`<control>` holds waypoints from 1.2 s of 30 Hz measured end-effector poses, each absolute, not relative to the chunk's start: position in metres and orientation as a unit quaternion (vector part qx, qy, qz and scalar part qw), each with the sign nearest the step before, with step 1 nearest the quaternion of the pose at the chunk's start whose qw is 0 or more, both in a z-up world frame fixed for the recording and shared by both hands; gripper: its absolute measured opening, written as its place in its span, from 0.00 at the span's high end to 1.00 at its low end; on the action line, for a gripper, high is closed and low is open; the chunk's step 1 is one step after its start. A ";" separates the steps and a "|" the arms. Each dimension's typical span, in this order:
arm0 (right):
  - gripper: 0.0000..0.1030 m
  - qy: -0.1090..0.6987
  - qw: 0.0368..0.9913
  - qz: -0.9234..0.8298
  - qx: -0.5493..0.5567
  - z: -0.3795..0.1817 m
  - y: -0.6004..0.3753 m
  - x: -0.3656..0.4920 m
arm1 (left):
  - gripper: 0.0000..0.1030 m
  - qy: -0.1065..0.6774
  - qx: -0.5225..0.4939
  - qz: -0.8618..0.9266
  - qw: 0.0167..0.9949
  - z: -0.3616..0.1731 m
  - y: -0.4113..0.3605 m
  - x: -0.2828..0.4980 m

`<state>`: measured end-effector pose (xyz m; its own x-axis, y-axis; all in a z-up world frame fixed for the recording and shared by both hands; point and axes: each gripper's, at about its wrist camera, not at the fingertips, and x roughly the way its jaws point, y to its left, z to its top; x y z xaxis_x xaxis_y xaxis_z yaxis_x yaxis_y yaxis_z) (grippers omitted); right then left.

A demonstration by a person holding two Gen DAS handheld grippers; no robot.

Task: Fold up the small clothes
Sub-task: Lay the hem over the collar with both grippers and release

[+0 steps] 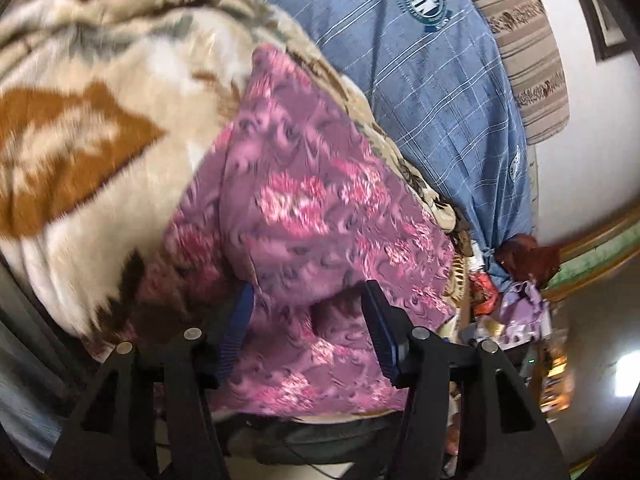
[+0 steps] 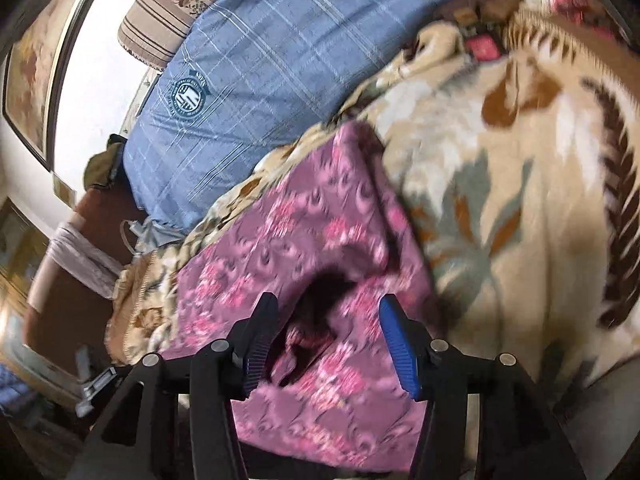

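A purple garment with pink flowers (image 1: 320,208) lies on a cream and brown fleece blanket (image 1: 100,128). In the left wrist view my left gripper (image 1: 308,292) has its jaws wide apart, with the cloth bunched up between the blue pads (image 1: 378,328). In the right wrist view the same garment (image 2: 320,240) runs under my right gripper (image 2: 326,308), which is also open. A dark fold in the cloth sits between its fingers. Neither gripper pinches the cloth. Both views are blurred.
A blue plaid pillow (image 1: 432,72) with a round badge lies beyond the blanket, with a striped brown pillow (image 1: 520,40) behind it. The white wall (image 1: 600,140) is at the far side. Loose colourful cloths (image 1: 516,280) sit at the blanket's edge. The blanket (image 2: 520,160) fills the right.
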<state>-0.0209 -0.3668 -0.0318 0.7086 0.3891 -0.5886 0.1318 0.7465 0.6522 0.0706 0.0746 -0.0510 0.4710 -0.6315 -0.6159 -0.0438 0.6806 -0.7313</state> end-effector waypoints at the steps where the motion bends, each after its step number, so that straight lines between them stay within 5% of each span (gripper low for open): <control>1: 0.46 0.377 0.852 0.080 0.353 -0.034 -0.365 -0.019 | 0.48 0.481 -0.359 -0.188 0.777 -0.053 0.073 0.068; 11: 0.46 0.391 0.806 0.124 0.427 -0.047 -0.368 0.017 | 0.48 0.481 -0.400 -0.197 0.755 -0.056 0.050 0.082; 12: 0.51 0.395 0.807 0.116 0.424 -0.049 -0.369 0.022 | 0.52 0.484 -0.401 -0.187 0.755 -0.059 0.048 0.086; 13: 0.64 0.400 0.809 0.106 0.418 -0.051 -0.369 0.028 | 0.81 0.491 -0.398 -0.180 0.754 -0.061 0.045 0.090; 14: 0.74 0.407 0.808 0.102 0.414 -0.054 -0.368 0.033 | 0.96 0.497 -0.393 -0.177 0.753 -0.062 0.043 0.093; 15: 0.89 0.412 0.806 0.104 0.412 -0.056 -0.367 0.035 | 0.96 0.497 -0.392 -0.173 0.755 -0.062 0.043 0.092; 18: 0.94 0.415 0.813 0.092 0.397 -0.048 -0.373 0.025 | 0.96 0.477 -0.394 -0.185 0.764 -0.048 0.052 0.081; 24: 0.96 0.392 0.865 0.096 0.298 0.013 -0.359 -0.029 | 0.96 0.473 -0.329 -0.205 0.791 -0.026 0.053 0.048; 31: 0.96 0.486 0.831 0.033 0.270 -0.066 -0.338 -0.023 | 0.96 0.527 -0.280 -0.152 0.788 -0.077 0.040 0.045; 36: 0.96 0.460 0.853 0.048 0.241 -0.033 -0.328 -0.047 | 0.96 0.511 -0.235 -0.150 0.813 -0.054 0.042 0.040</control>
<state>-0.0469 -0.3279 -0.0330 0.5719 0.3041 -0.7619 0.1393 0.8793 0.4555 0.0399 0.0419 -0.0538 0.4327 -0.4841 -0.7605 0.0028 0.8443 -0.5358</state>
